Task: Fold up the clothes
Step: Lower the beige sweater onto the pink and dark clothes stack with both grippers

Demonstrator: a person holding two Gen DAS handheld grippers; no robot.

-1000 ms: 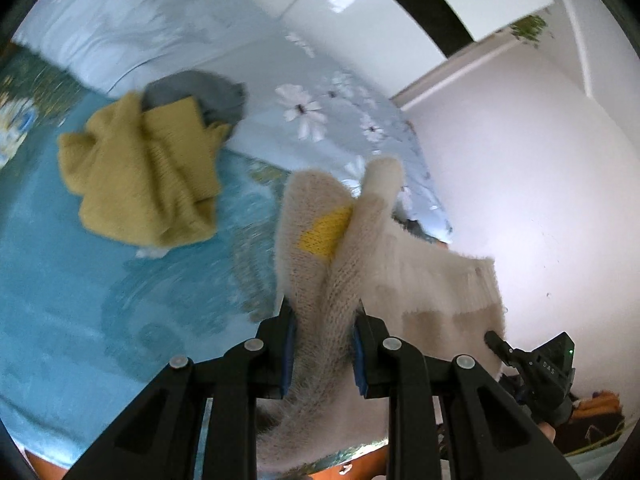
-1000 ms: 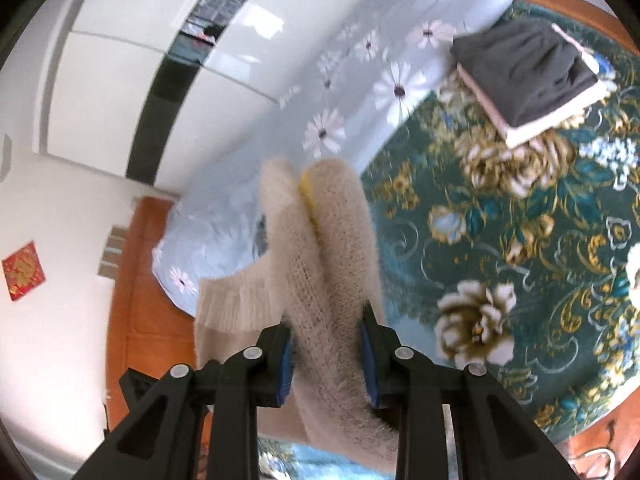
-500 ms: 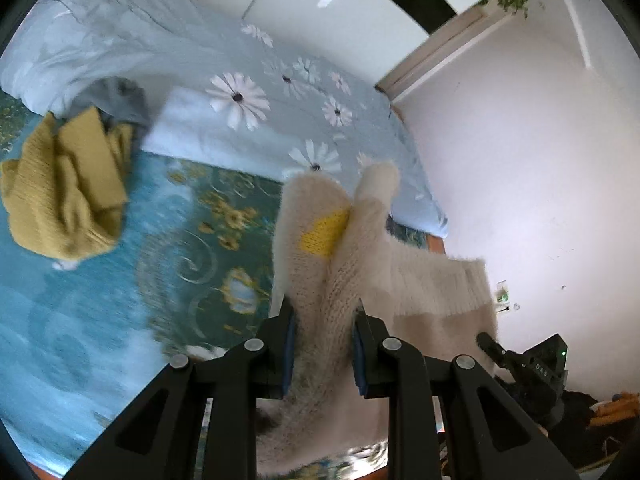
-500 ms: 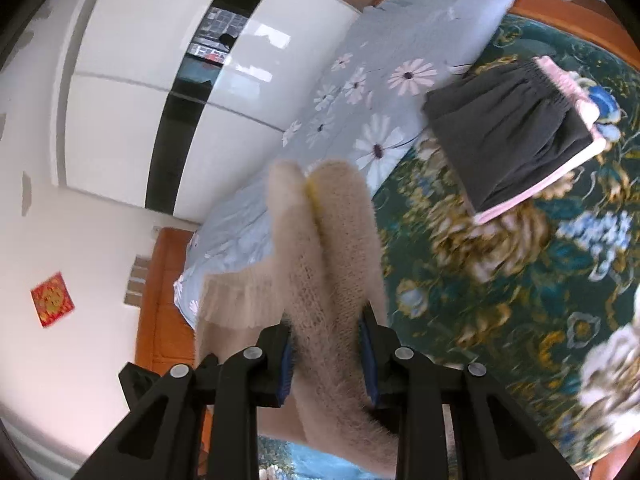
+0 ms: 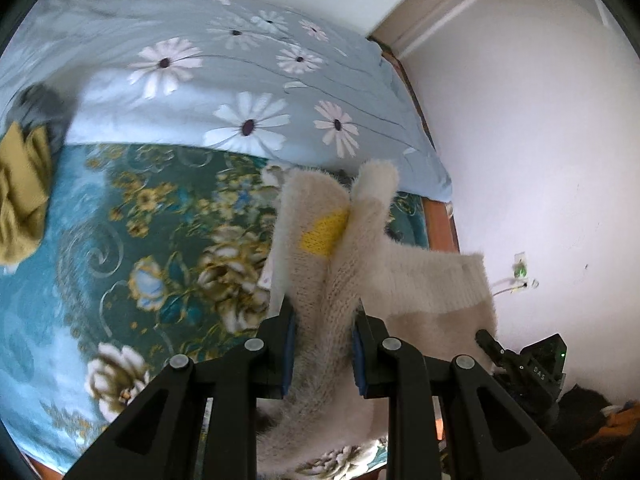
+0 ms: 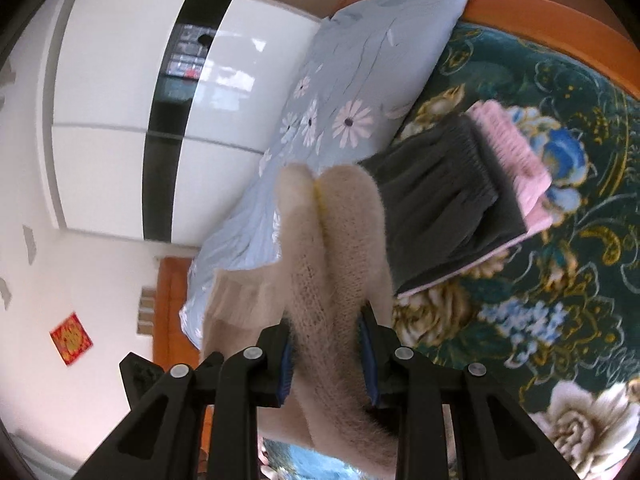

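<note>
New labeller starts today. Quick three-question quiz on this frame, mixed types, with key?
1. True or false: the left tongs and the right tongs both clamp the fuzzy cream sweater.
2. What lies folded on the floral bedspread in the right wrist view? A) folded dark grey garment on a pink one B) a yellow towel C) a pair of jeans
3. Fill in: the crumpled garment at the left edge of the left wrist view is ______ in colour.

Key: 1 true. 2 A: the folded dark grey garment lies on the pink one. 3 mustard yellow, the knit.
</note>
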